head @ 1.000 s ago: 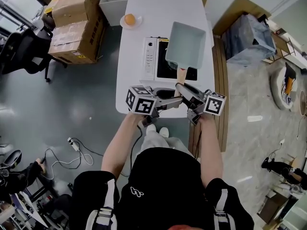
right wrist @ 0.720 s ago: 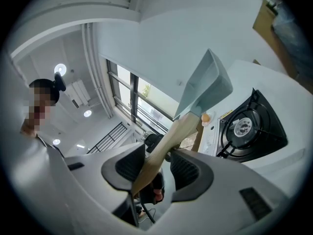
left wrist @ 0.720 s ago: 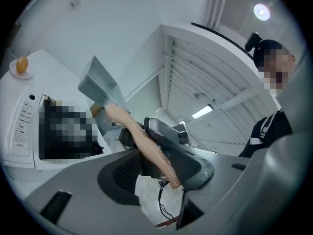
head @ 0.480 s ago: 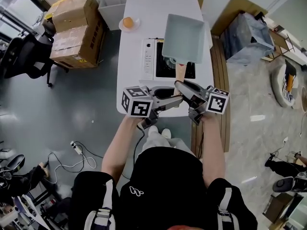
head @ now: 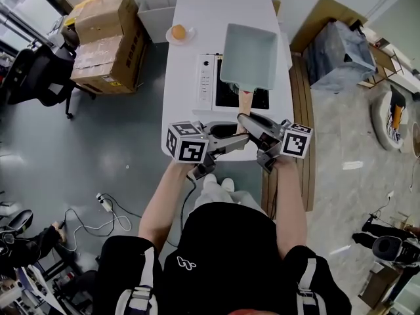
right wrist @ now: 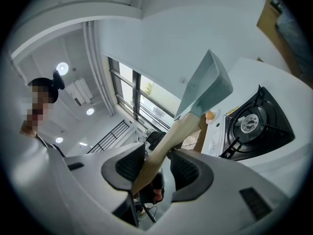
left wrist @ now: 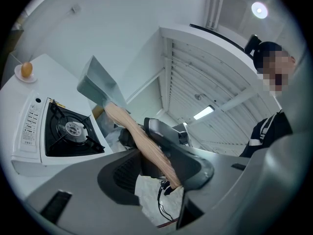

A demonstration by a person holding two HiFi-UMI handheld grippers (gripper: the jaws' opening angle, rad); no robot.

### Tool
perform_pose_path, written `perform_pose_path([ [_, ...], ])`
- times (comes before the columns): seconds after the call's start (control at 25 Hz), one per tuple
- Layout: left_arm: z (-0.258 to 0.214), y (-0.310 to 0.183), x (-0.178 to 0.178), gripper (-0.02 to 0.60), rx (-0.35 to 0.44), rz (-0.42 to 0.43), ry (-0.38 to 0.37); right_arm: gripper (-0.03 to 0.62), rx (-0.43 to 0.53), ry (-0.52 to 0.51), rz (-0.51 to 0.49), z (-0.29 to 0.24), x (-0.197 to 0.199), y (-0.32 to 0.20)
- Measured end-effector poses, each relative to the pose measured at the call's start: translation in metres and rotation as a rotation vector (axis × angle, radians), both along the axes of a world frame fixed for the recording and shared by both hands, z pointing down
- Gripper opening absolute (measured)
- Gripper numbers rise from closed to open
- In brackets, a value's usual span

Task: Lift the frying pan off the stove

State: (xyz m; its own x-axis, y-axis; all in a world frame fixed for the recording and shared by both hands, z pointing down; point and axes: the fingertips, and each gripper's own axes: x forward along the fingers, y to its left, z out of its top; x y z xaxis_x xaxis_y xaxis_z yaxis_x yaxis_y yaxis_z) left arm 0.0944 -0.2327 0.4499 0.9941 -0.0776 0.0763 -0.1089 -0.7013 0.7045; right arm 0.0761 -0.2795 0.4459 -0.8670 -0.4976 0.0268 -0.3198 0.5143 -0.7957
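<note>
Frying pan [head: 249, 54], square, pale grey metal with a light wooden handle [head: 245, 101], hangs tilted in the air above the white table-top gas stove [head: 205, 81]. The right gripper [right wrist: 155, 166] clamps the handle between both pads. The left gripper [left wrist: 159, 173] stands unclenched around the handle's end, which touches only one jaw. A sound lift probably wants the left jaws closed too, against the pan's leverage. Only the left gripper view shows air between pan and black burner grate [left wrist: 73, 131]; only the head view shows both grippers together.

Bright, even indoor light, soft shadows; ceiling lamp [left wrist: 259, 10] glares; gripper views fisheye-warped, dark corners, near jaws blurred.
</note>
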Motion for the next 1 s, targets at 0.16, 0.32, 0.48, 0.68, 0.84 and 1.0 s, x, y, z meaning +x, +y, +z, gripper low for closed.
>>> perform_pose_path([
  [0.16, 0.0016, 0.0000, -0.0040, 0.201, -0.003, 0.001, 0.002, 0.167, -0.007, 0.002, 0.000, 0.0018, -0.0040, 0.0001],
  [0.32, 0.0028, 0.0024, -0.0051, 0.201, -0.005, 0.000, 0.000, 0.167, -0.013, -0.003, 0.003, 0.0024, -0.0055, 0.0026],
  [0.48, 0.0042, 0.0016, -0.0051, 0.201, -0.006, 0.002, 0.000, 0.167, -0.018, -0.013, 0.013, 0.0040, -0.0054, 0.0016],
  [0.68, 0.0044, 0.0023, -0.0056, 0.201, -0.004, 0.008, -0.002, 0.167, -0.017, -0.007, 0.008, 0.0046, -0.0058, 0.0022],
  [0.84, 0.0051, 0.0033, -0.0058, 0.201, -0.007, 0.006, -0.001, 0.167, -0.022, -0.007, 0.006, 0.0048, -0.0067, 0.0036],
  [1.0, 0.0058, 0.0038, -0.0063, 0.201, -0.011, 0.004, -0.004, 0.167, -0.023, -0.009, 0.001, 0.0056, -0.0073, 0.0039],
])
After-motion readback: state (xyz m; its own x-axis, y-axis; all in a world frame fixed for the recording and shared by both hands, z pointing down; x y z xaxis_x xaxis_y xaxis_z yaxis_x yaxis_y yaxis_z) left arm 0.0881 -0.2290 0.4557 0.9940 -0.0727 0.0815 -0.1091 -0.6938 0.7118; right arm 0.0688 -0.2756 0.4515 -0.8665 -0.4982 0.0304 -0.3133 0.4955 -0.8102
